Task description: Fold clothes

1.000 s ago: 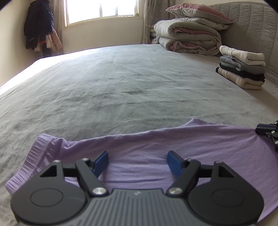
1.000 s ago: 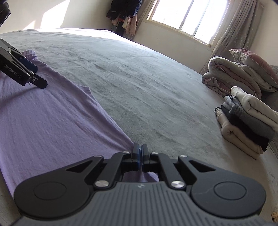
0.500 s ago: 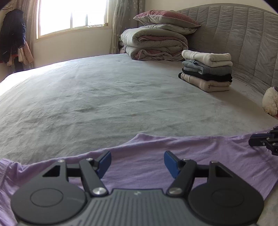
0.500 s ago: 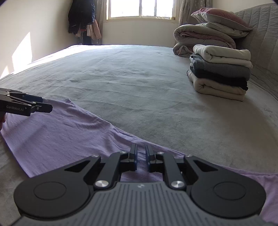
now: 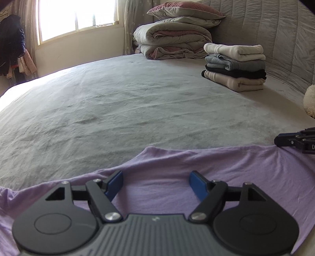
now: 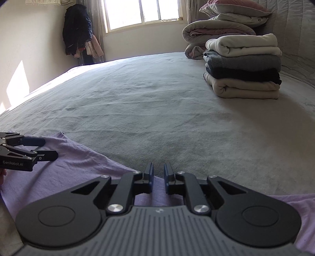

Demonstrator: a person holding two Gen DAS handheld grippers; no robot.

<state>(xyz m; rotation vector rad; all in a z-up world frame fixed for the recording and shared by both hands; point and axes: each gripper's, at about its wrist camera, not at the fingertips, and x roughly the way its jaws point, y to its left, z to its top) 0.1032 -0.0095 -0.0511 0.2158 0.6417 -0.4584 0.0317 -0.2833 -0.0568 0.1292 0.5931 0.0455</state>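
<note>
The lilac garment (image 5: 196,173) lies spread flat along the lower edge of both views, on the near part of the grey bedspread (image 5: 137,102). In the left wrist view the left gripper (image 5: 155,183) hangs over it with its jaws wide apart and opening; cloth lies below the gap, but neither blue pad presses on it. In the right wrist view the right gripper (image 6: 158,175) sits at the garment's far hem with a narrow gap between its pads; its jaws are opening and nothing is pinched between them. Each gripper also shows at the side edge of the other's view, so the two stand spaced along the same hem.

Judgement: the garment appears laid out and let go, ready for the first fold. To do it well, each gripper should take a clean bite on one matching point of the hem, through a single layer, and both should travel together so the fold line stays straight and the creases near the hem are not trapped.

Surroundings: a stack of folded clothes (image 6: 244,65) stands at upper right, rolled bedding (image 5: 173,43) and pillows behind it, hanging coats (image 6: 77,29) beside the window (image 6: 141,13). The bedspread between garment and stack is bare; nothing obstructs.
</note>
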